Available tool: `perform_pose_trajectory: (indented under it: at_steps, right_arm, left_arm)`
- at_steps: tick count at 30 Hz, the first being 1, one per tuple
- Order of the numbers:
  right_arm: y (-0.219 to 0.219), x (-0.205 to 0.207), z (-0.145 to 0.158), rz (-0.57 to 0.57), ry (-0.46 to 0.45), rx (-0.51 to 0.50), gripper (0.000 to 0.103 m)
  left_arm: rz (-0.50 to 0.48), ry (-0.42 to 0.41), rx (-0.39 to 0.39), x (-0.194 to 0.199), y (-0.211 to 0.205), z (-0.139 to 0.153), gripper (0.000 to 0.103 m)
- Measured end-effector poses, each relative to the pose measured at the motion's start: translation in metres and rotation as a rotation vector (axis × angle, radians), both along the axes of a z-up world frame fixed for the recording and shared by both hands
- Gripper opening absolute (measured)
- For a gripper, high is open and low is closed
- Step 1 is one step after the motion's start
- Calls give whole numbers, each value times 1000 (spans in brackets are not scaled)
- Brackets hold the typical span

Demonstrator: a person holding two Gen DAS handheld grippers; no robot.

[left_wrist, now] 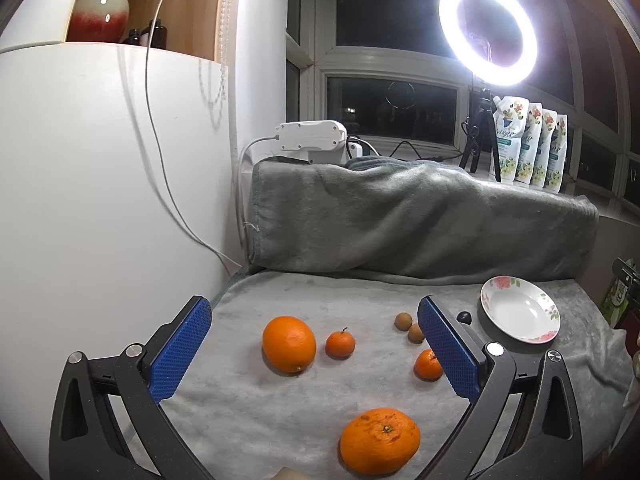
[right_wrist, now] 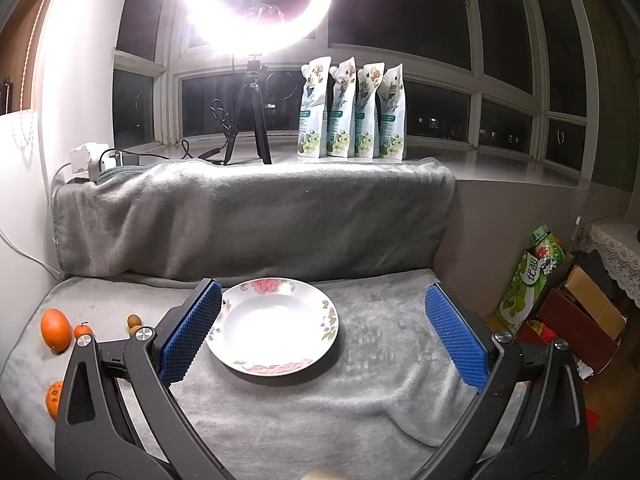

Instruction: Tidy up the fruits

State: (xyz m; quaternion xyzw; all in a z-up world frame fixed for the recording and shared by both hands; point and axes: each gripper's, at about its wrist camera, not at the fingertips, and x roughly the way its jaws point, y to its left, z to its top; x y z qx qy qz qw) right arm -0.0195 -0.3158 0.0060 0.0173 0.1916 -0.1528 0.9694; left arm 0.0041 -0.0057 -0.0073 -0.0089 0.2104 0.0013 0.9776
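Observation:
Fruit lies scattered on a grey blanket (left_wrist: 248, 400). A large orange (left_wrist: 289, 344) and a small mandarin (left_wrist: 340, 345) sit between the blue pads of my left gripper (left_wrist: 314, 346), which is open and holds nothing. A second large orange (left_wrist: 380, 445) lies nearer. Another mandarin (left_wrist: 427, 365) touches the right pad's edge. Two small brown fruits (left_wrist: 409, 327) and a dark one (left_wrist: 464, 317) lie beyond. The floral plate (left_wrist: 520, 314) is empty. My right gripper (right_wrist: 324, 332) is open above the plate (right_wrist: 280, 322); the oranges (right_wrist: 56, 330) show at far left.
A blanket-covered ledge (left_wrist: 420, 220) rises behind the surface. A ring light (left_wrist: 488, 28) on a tripod, several refill pouches (right_wrist: 352, 110) and a white power strip (left_wrist: 312, 136) stand on the windowsill. A white cabinet (left_wrist: 100, 180) is on the left; boxes (right_wrist: 560, 312) crowd the floor at right.

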Motion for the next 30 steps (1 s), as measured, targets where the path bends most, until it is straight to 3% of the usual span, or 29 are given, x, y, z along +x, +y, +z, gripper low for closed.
perform_pose_trajectory:
  at_steps: [30]
  right_arm:
    - [8, 5, -5, 8, 13, -2, 103]
  left_arm:
    - [-2, 5, -5, 1, -1, -3, 102]
